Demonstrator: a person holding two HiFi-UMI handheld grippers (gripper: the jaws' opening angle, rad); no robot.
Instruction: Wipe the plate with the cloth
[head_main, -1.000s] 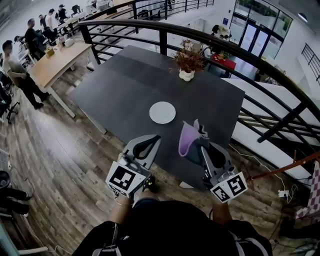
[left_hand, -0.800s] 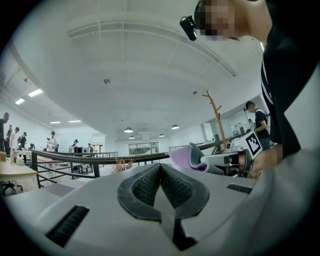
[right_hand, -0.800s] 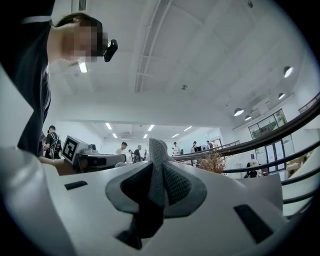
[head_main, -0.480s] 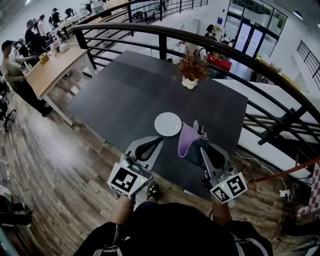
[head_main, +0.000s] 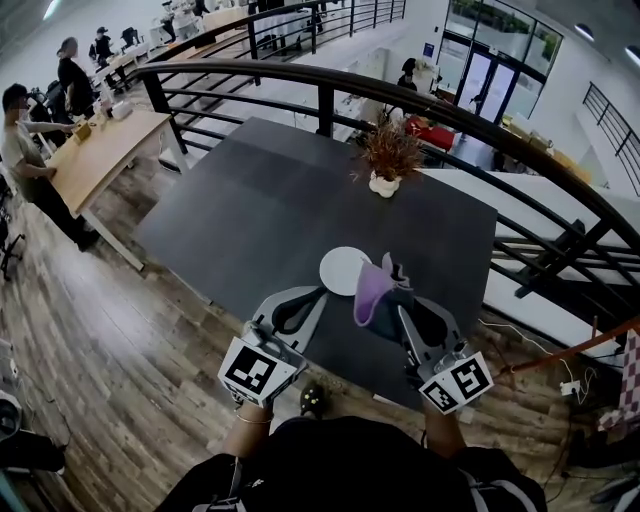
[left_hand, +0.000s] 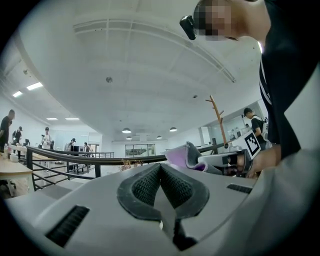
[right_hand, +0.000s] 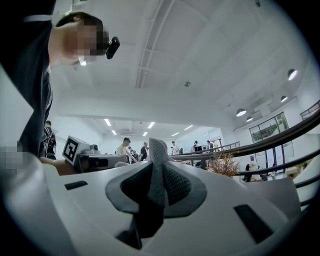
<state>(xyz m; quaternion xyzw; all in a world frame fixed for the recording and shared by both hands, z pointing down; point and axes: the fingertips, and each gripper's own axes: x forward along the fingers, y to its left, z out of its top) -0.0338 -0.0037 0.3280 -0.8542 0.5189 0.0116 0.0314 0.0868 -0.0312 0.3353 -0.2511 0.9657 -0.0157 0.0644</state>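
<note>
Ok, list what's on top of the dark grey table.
A round white plate and a dried plant in a white pot sit on the dark grey table. The purple and grey cloth hides the plate's right edge.

The person's forearms (head_main: 243, 428) reach forward side by side, each carrying a claw that points away from the chest. The left claw (head_main: 314, 296) has its jaws pressed together with nothing between them. The right claw (head_main: 398, 308) has its jaws clamped on a cloth (head_main: 372, 290) that stands up above them.
</note>
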